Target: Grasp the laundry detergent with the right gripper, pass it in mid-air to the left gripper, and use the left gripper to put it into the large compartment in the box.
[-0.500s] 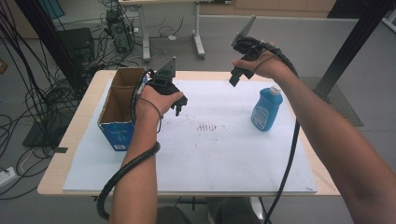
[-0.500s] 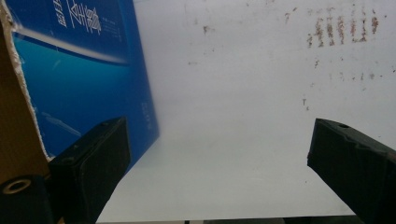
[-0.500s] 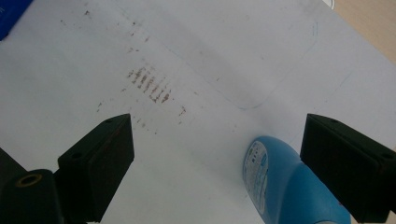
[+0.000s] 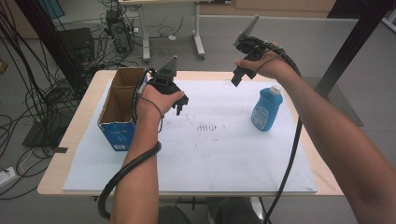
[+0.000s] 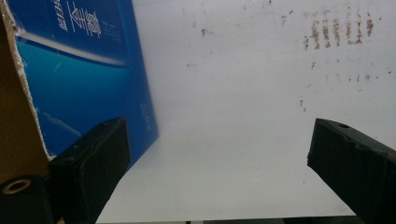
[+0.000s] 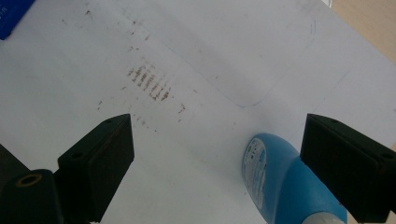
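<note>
**Q:** State the layout, left side first, and why each item sits where it does.

**A:** At the far left of the table (image 4: 84, 140) stands the open-topped blue carton (image 4: 122, 108), upright on the white sheet (image 4: 210, 154), mouth up. I judge it is the receptacle: an upward opening lets an item drop straight in. My left gripper (image 4: 182, 103) hangs just to its right, above the sheet, tilted downward. Its jaws are released and hold nothing; the left gripper view shows bare sheet between them and the carton's blue wall (image 5: 84, 84) beside one jaw. I keep this hand next to the carton, probably to steady it if needed.

**Q:** Centre of the sheet?

**A:** A patch of brownish marks (image 4: 208, 127), nothing else.

**Q:** And the right side?

**A:** The blue bottle (image 4: 267, 110) stands upright with its pale cap on top, on the right of the sheet, well apart from the carton. My right gripper (image 4: 237, 77) is raised above the far edge of the table, up and to the left of the bottle, pointing down. It is released and empty. In the right gripper view, the bottle (image 6: 289, 186) lies low between the spread jaws, untouched.

**Q:** Why hold it there?

**A:** In my judgement, a high, wide-jawed stance lines the gripper up over the bottle before descent. No grasp is made yet.
</note>
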`<state>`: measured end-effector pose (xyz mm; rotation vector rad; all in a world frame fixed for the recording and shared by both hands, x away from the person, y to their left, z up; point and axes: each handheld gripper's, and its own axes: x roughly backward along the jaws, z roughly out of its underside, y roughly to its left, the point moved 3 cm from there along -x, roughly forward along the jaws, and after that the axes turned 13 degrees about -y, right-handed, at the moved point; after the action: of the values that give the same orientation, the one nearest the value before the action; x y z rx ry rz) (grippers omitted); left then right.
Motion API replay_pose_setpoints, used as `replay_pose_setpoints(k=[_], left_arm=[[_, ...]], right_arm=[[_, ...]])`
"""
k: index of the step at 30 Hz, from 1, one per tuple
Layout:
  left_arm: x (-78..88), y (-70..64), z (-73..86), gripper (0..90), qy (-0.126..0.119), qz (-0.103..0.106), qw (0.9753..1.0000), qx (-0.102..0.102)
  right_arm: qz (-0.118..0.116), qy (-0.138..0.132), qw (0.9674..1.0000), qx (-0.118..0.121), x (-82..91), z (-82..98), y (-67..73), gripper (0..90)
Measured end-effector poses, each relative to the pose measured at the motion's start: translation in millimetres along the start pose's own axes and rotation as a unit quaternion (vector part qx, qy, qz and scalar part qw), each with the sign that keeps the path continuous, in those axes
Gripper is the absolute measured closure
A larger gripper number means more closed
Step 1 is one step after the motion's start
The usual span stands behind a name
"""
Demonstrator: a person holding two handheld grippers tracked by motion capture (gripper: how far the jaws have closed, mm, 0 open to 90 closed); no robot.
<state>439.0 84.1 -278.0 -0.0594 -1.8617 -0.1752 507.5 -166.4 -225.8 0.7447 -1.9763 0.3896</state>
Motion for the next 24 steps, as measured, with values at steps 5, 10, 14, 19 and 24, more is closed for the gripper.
replay_pose_setpoints(k=[5,10,14,19,24], left_arm=[[1.9,-2.0,-0.6,6.5,0.001,-0.001,1.0,-0.004],[4.5,-3.9,-1.7,6.5,-0.002,-0.001,1.0,-0.005],[5.3,-7.0,-1.9,6.5,-0.006,0.001,1.0,-0.005],[5.6,-10.7,-1.8,6.4,-0.009,0.002,0.9999,-0.01],[6.5,-12.4,0.7,6.4,-0.007,0.003,0.9999,-0.012]], right_arm=[[-0.002,-0.001,1.0,-0.003,3.4,3.6,-1.3,9.8],[-0.001,-0.005,1.0,-0.007,9.6,8.1,-5.2,9.8],[0.006,-0.002,0.9999,-0.01,16.9,13.2,-10.0,9.8],[0.017,-0.008,0.9997,-0.018,32.5,21.0,-16.7,9.8],[0.023,-0.007,0.9995,-0.02,40.7,27.7,-21.6,9.8]])
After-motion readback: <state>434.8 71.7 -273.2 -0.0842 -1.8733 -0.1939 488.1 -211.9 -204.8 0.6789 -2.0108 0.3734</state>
